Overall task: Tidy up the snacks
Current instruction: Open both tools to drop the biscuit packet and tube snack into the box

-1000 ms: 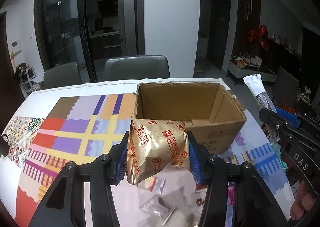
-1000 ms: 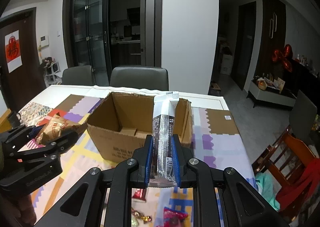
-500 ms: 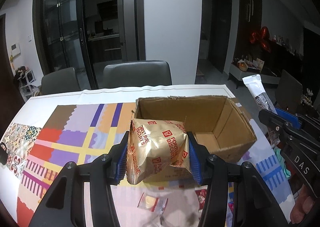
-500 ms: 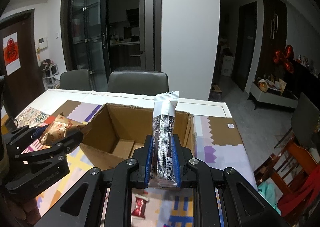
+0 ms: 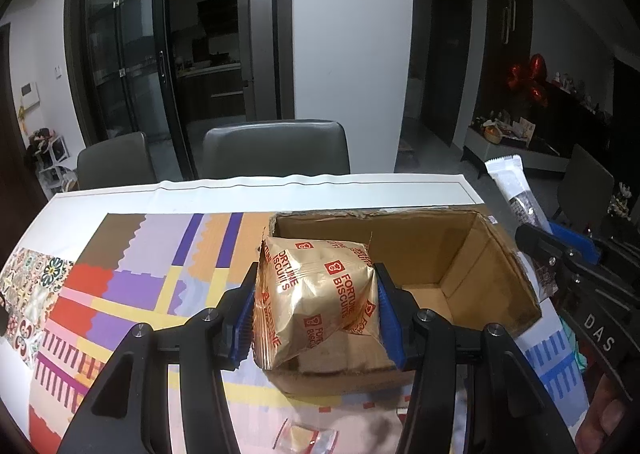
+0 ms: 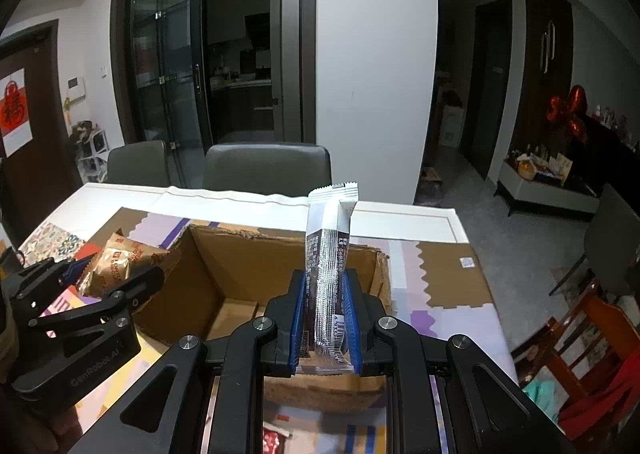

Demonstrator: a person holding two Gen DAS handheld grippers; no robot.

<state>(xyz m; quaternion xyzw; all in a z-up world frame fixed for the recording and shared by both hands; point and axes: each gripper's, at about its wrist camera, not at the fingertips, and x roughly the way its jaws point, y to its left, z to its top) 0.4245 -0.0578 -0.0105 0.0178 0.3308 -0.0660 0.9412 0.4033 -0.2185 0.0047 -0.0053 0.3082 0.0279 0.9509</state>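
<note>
Biscuit packet, gold foil with red print, sits clamped in my left tool over the near-left corner of the open cardboard box. My right tool pinches a slim silver-and-brown bar wrapper upright above the box's near wall, on the patterned counter.

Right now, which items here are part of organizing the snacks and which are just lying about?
In play:
- gold biscuit packet, clamped in left gripper
- white snack bar, clamped in right gripper
- cardboard box

Bystanders:
- grey chairs
- red balloon
- patterned tablecloth
</note>
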